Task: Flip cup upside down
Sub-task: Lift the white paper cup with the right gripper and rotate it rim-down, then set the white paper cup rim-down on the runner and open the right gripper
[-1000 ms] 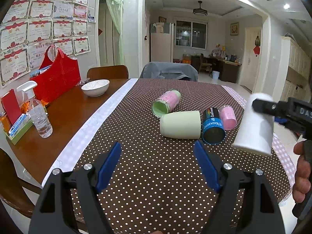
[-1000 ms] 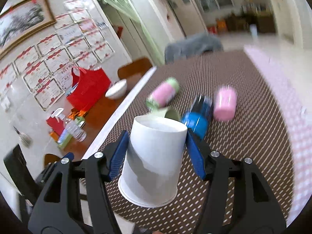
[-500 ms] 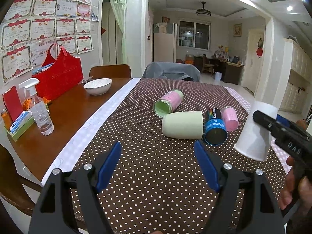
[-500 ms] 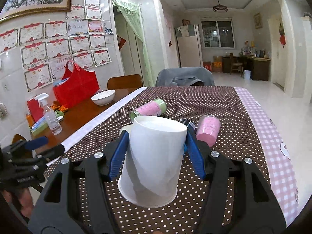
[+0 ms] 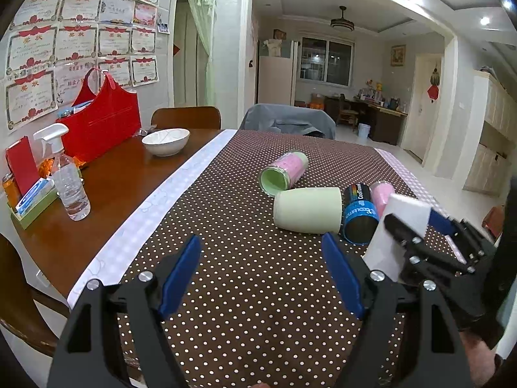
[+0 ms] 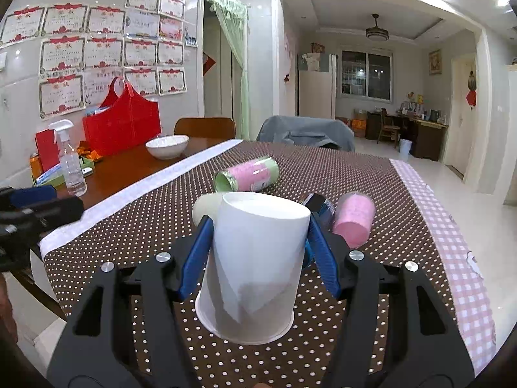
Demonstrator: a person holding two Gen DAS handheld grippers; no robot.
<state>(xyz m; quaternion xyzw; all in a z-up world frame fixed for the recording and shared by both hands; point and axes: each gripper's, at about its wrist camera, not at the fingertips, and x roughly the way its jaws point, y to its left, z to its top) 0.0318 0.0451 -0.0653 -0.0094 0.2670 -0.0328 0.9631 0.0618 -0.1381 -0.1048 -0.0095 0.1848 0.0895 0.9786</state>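
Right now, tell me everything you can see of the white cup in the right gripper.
The white cup is plain, matte and paper-like, tapered, without handle or print. It is held inverted: the closed narrow base points up and away, and the wide rolled rim faces down toward the dotted tablecloth. The right gripper is shut on it, one blue pad pressing each side of its wall. In the left wrist view it looks tilted. Whether the rim touches the cloth cannot be told. Nothing else visibly touches it.
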